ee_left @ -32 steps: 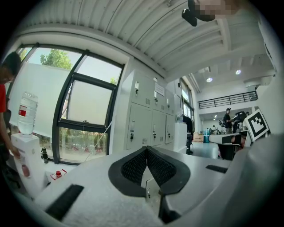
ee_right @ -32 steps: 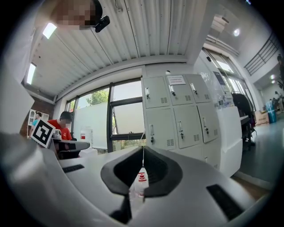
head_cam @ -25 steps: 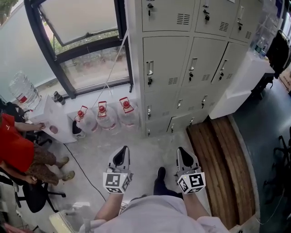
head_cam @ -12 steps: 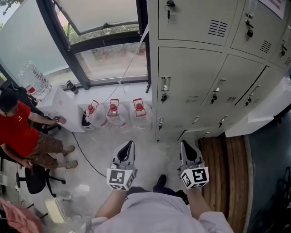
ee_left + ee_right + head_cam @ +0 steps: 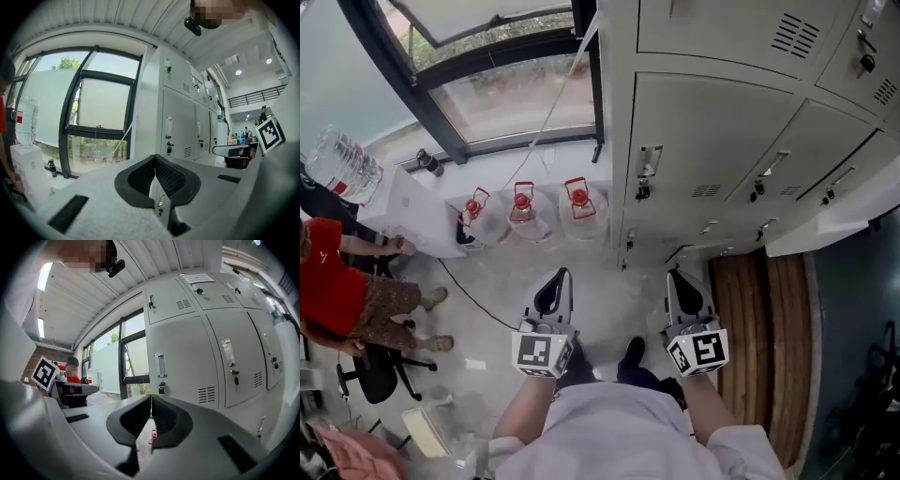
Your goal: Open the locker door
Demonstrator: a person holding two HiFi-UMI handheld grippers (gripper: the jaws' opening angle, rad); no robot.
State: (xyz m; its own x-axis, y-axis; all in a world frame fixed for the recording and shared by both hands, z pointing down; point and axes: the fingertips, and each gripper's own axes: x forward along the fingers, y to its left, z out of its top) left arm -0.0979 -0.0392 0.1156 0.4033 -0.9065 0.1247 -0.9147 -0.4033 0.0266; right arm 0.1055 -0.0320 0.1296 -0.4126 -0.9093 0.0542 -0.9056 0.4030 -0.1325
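Lockers fill more of the head view than a moment ago: I am nearing. Locker door remains shut, untouched, ahead; left tool and right tool both closed, empty

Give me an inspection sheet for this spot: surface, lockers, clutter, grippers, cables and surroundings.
Surface: pale floor between the person and the lockers.
Job's things: grey lockers; the door ahead is closed, its handle untouched.
Clutter: three red-capped water bottles stand in a row under the window.
Grippers: left gripper and right gripper are both shut with nothing between the jaws, held short of the lockers.
Cables: black cable runs across the floor; white cord hangs by the window.
Surroundings: window, seated person in red, wooden platform.
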